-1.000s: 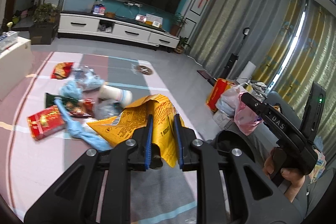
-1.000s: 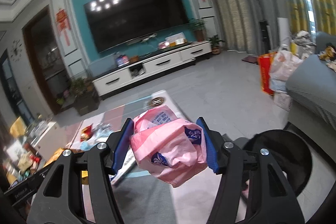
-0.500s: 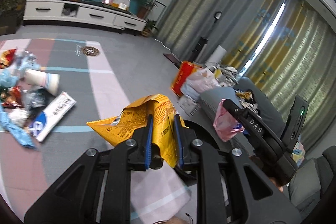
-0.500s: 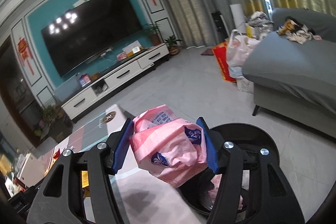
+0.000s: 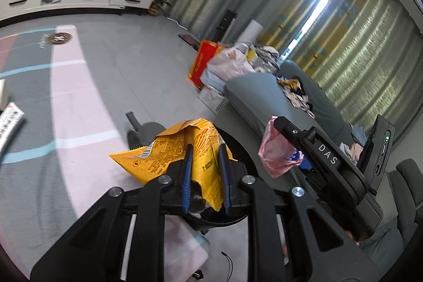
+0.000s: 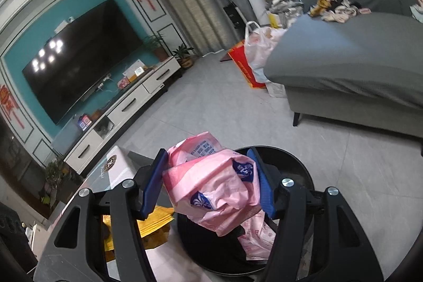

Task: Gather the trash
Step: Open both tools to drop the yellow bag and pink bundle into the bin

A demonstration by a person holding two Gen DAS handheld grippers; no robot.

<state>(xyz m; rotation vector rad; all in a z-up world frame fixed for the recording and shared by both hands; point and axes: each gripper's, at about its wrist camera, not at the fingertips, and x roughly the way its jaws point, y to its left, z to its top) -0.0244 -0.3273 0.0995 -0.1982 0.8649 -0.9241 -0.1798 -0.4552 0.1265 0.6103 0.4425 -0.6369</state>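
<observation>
right gripper: clenched on the pink plastic bag, held right over the mouth of the black bin.
left gripper: jaws clamped on the yellow snack wrapper, its long axis running out leftward past the bin's left rim.
nearer hand: right, already above the opening.
judgement: the left needs to shift right before letting go.
bin contents: more pink plastic inside.
</observation>
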